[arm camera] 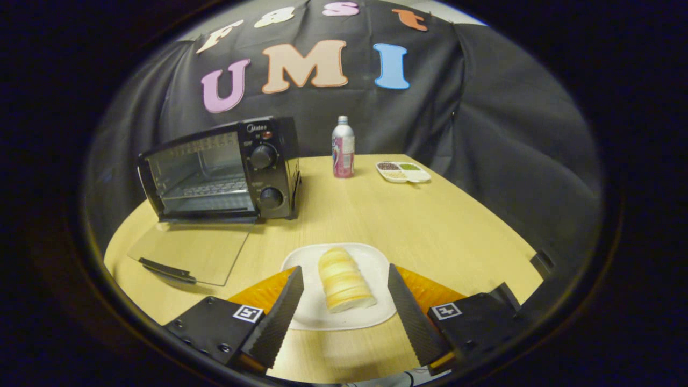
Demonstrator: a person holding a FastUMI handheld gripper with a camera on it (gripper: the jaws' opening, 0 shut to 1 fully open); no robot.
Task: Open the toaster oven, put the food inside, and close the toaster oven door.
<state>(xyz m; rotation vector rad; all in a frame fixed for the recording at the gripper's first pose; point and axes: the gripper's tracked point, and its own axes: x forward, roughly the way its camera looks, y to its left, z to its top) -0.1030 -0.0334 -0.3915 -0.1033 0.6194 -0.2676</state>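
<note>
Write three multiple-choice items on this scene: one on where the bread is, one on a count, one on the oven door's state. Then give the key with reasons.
1. Where is the bread?
A. inside the oven
B. on the plate, between the open gripper's fingers
C. beside the bottle

2. How many knobs does the oven have?
A. one
B. two
C. four

3. The oven door is:
A. shut
B. half raised
C. folded down flat on the table

Key:
1 B, the loaf lies on the plate with a finger on each side, neither touching it.
2 B, two round knobs sit one above the other.
3 C, the glass door lies on the tabletop.
</note>
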